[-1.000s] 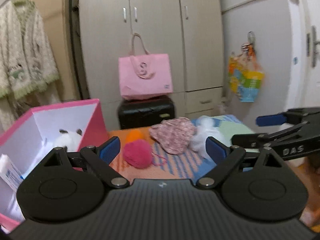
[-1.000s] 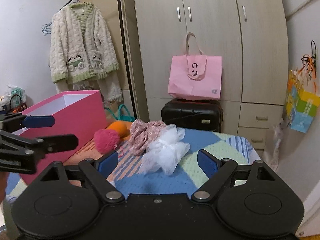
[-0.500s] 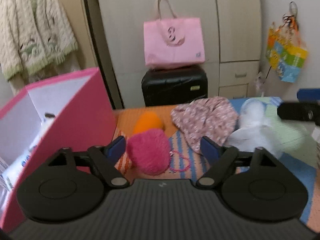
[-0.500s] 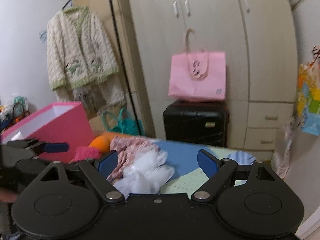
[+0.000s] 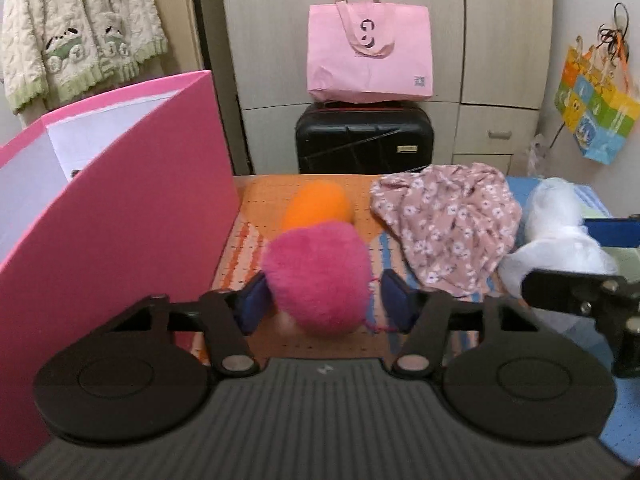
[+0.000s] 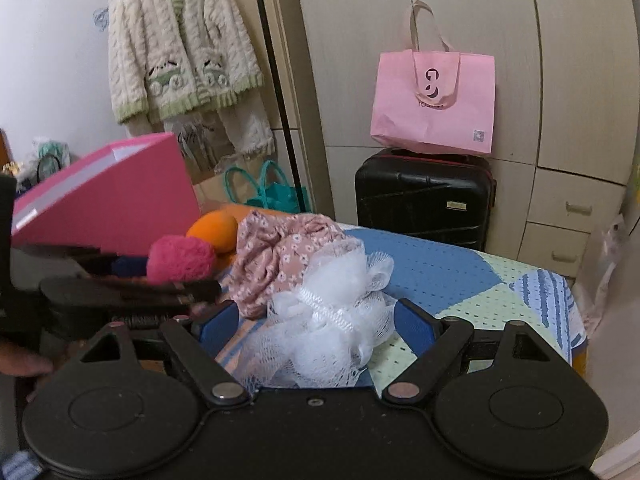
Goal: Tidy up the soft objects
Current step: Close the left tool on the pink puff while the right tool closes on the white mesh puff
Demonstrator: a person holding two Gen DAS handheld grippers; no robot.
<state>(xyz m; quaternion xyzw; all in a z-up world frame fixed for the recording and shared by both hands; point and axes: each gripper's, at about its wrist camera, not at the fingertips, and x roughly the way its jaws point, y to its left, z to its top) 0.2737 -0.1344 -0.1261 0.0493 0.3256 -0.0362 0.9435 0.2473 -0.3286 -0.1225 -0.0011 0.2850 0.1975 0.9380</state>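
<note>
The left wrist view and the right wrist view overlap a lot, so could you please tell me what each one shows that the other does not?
Only the left wrist view shows the colourful bag hanging at the far right. Only the right wrist view shows the teal bag on the floor. Both show the pink box, the pink pompom between the closing jaws of the left gripper, the orange ball, the floral cloth, and the white mesh puff between the closing jaws of the right gripper.
</note>
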